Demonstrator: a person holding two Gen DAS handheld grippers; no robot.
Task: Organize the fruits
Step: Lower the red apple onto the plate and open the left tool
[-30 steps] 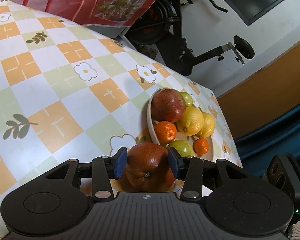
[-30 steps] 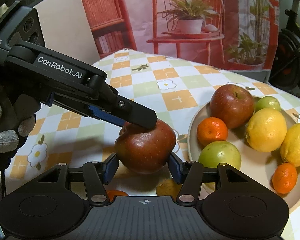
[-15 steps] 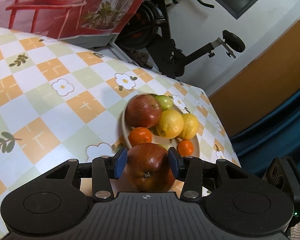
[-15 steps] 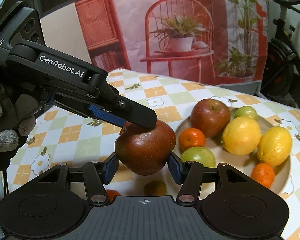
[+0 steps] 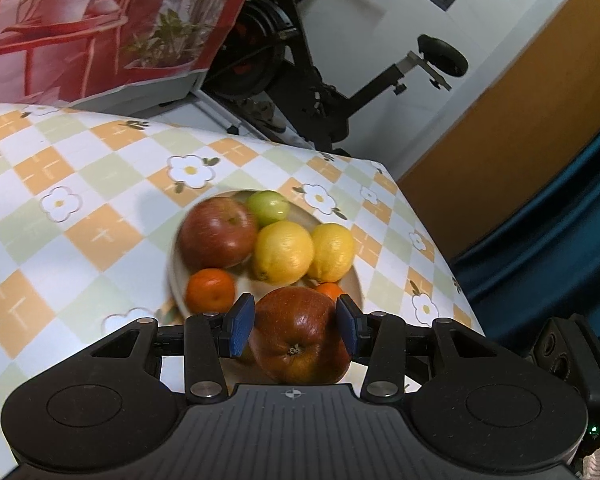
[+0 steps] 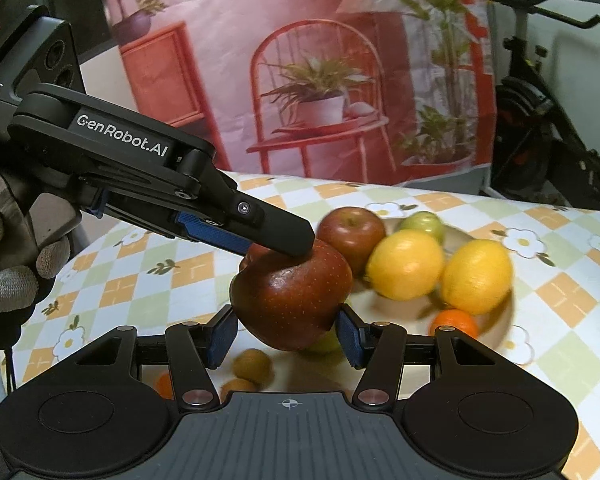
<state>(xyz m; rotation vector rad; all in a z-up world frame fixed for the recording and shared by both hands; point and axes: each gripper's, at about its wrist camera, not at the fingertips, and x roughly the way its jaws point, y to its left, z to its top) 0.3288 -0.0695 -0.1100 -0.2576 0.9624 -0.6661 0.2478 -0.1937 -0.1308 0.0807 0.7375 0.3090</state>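
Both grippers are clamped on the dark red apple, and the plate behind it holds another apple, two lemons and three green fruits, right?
Not quite. The right wrist view shows two green fruits, not three: one at the back of the plate, one half-hidden under the dark red apple. Otherwise right: left gripper and right gripper clamp it; another apple and two lemons sit there.

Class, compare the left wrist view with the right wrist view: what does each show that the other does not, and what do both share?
Only the left wrist view shows the exercise bike's saddle and a blue curtain. Only the right wrist view shows the left gripper from the side, a gloved hand, and small brown fruits on the table. Both show the dark red apple gripped by both grippers, and the plate of fruit.
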